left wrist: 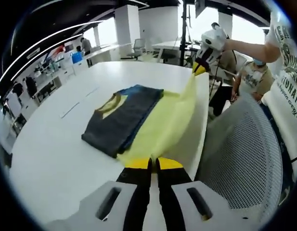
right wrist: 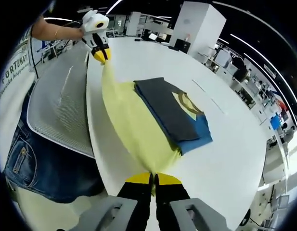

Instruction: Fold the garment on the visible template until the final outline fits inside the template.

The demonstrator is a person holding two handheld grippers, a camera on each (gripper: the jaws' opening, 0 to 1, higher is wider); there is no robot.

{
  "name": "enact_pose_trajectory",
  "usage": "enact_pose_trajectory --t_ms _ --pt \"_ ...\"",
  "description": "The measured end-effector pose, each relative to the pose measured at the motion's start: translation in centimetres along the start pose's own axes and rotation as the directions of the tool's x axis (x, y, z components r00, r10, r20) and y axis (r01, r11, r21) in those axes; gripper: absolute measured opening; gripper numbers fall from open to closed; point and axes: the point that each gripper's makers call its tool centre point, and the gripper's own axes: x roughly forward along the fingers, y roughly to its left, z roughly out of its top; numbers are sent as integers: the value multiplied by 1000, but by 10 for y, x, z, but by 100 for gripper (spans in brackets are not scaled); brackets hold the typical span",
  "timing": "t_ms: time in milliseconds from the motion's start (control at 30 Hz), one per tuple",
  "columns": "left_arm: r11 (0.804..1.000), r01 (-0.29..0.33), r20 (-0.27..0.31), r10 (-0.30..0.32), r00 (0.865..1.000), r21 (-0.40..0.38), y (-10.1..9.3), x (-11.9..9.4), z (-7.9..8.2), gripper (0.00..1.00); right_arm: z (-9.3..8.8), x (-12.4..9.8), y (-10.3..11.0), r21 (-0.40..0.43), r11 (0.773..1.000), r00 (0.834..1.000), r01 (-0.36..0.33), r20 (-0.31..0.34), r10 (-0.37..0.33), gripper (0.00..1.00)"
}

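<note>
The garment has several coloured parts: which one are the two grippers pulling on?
The pale yellow part, stretched taut between the left gripper and right gripper. The dark grey folded part and blue part lie slack on the white table.

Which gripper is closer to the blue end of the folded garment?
Right. The right gripper pinches the yellow fabric just beside the blue end; the left gripper holds it beyond the opposite grey end.

Both grippers, left gripper (left wrist: 153, 163) and right gripper (right wrist: 153, 178), are held well apart, fingers pinched closed.
</note>
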Motion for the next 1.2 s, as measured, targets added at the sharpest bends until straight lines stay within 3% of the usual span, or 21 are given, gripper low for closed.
enact_pose_trajectory --t_ms 800,900,1200 --pt "999 -32 13 32 999 7 62 18 27 1 22 21 -62 41 998 998 46 32 -48 0" --pt "999 -43 19 43 999 -32 69 20 29 1 23 24 -67 38 998 999 45 28 -46 0" --pt "998 -63 19 63 998 -5 90 25 38 0 29 30 -88 31 998 998 64 28 -64 0"
